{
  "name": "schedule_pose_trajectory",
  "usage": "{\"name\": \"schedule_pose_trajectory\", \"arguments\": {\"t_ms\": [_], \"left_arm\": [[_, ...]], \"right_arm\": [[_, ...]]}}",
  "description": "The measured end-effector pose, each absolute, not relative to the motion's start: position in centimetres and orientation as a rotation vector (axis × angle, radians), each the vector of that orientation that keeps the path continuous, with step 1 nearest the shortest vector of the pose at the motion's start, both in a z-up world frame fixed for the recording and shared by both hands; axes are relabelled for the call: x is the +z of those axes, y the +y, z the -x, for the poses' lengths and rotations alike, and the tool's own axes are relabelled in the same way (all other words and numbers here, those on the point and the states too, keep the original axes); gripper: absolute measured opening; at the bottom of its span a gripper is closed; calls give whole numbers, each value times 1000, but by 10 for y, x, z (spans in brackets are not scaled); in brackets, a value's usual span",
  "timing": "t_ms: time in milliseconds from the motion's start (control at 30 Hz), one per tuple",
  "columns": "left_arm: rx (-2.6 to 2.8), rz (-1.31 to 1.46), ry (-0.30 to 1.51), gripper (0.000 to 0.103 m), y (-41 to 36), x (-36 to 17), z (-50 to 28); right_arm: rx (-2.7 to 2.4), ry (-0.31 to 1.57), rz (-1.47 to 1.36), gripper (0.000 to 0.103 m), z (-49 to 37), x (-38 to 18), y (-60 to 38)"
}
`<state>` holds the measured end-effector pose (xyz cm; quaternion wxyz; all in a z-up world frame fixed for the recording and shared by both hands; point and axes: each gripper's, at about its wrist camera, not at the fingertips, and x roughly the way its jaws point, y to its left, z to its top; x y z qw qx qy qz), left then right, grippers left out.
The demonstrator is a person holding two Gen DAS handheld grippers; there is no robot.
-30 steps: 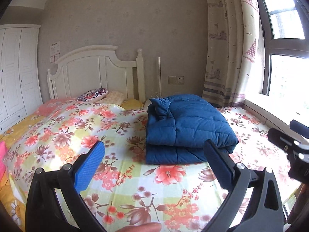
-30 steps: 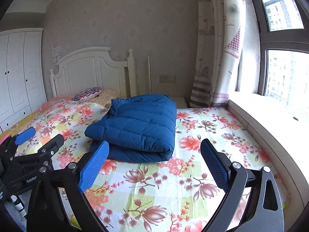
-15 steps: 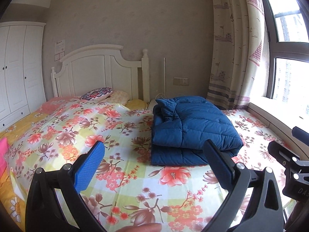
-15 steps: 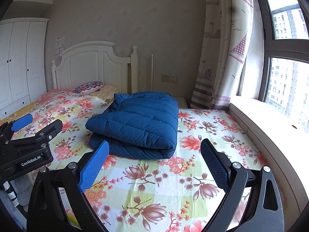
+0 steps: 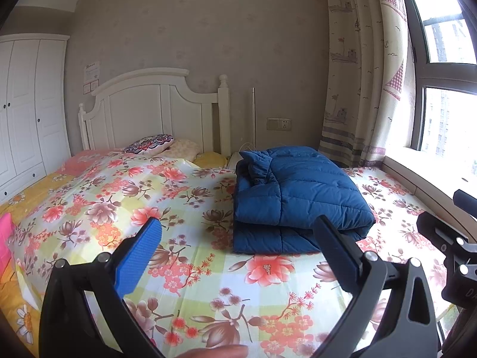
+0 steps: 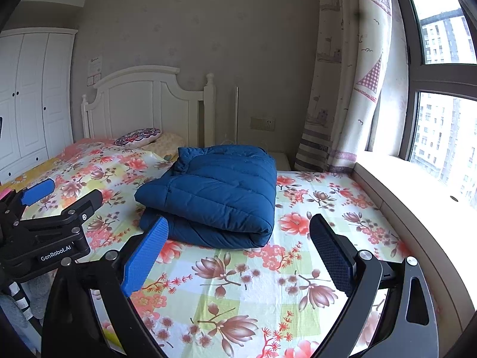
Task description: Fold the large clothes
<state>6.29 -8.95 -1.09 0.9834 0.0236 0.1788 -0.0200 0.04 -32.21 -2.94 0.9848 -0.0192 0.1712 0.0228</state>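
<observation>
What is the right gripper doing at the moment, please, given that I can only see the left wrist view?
Observer: The right gripper is open with nothing between its fingers. It points at the folded blue jacket and is not touching it.
Operator: Thank you. How does the jacket's window side look?
Observer: That side is one closed, rounded fold resting on the flowered sheet.
Operator: Is anything behind the jacket?
Observer: A white bedside table stands just beyond it, beside the curtain.
</observation>
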Motion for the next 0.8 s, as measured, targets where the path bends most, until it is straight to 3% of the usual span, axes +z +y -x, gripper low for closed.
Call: {"name": "schedule_pose_trajectory", "arguments": {"t_ms": [800], "left_arm": [[-51, -63, 347, 101, -86, -10, -59]], "right_arm": [[49, 338, 38, 92, 1, -25, -324]]}}
